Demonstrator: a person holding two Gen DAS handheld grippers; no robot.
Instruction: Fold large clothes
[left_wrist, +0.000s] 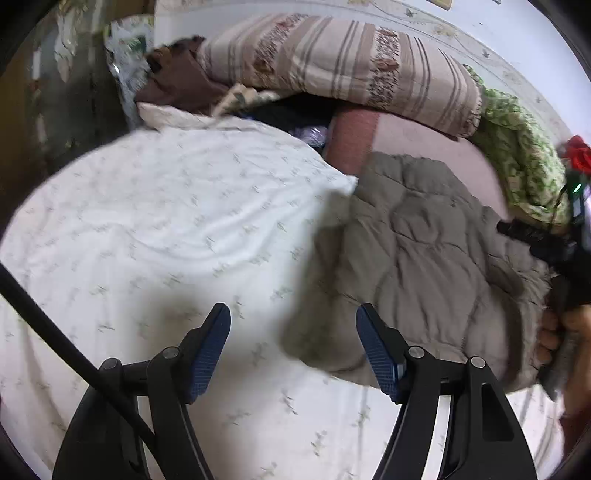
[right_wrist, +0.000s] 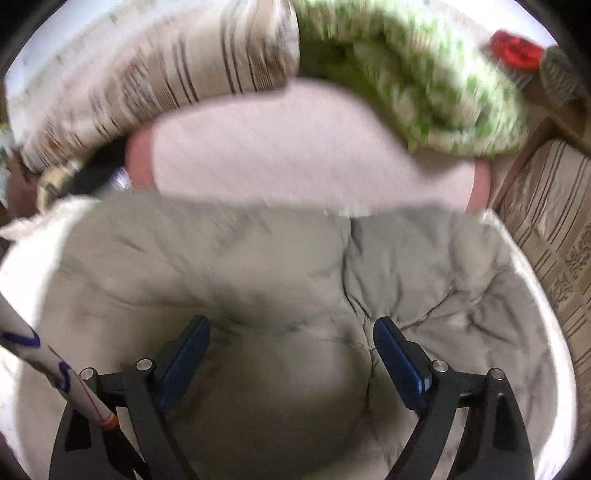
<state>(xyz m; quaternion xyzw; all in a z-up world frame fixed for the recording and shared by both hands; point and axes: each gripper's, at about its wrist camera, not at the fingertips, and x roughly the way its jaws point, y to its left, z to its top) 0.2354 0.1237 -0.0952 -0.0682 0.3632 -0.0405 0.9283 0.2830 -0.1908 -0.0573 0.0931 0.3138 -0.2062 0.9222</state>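
A grey-olive quilted jacket (left_wrist: 417, 258) lies bunched on the white patterned bedsheet (left_wrist: 147, 221). My left gripper (left_wrist: 293, 314) is open and empty, above the sheet at the jacket's left edge. The jacket also fills the right wrist view (right_wrist: 277, 266). My right gripper (right_wrist: 291, 328) is open and empty, just above the jacket's middle. In the left wrist view the right gripper's black body (left_wrist: 554, 251) and the hand holding it show at the jacket's right side.
A striped beige folded quilt (left_wrist: 332, 62) and a green-patterned blanket (left_wrist: 517, 158) lie at the head of the bed on a pink sheet (right_wrist: 280, 155). Brown cloth (left_wrist: 177, 81) lies at far left. A striped cushion (right_wrist: 554, 236) sits at the right.
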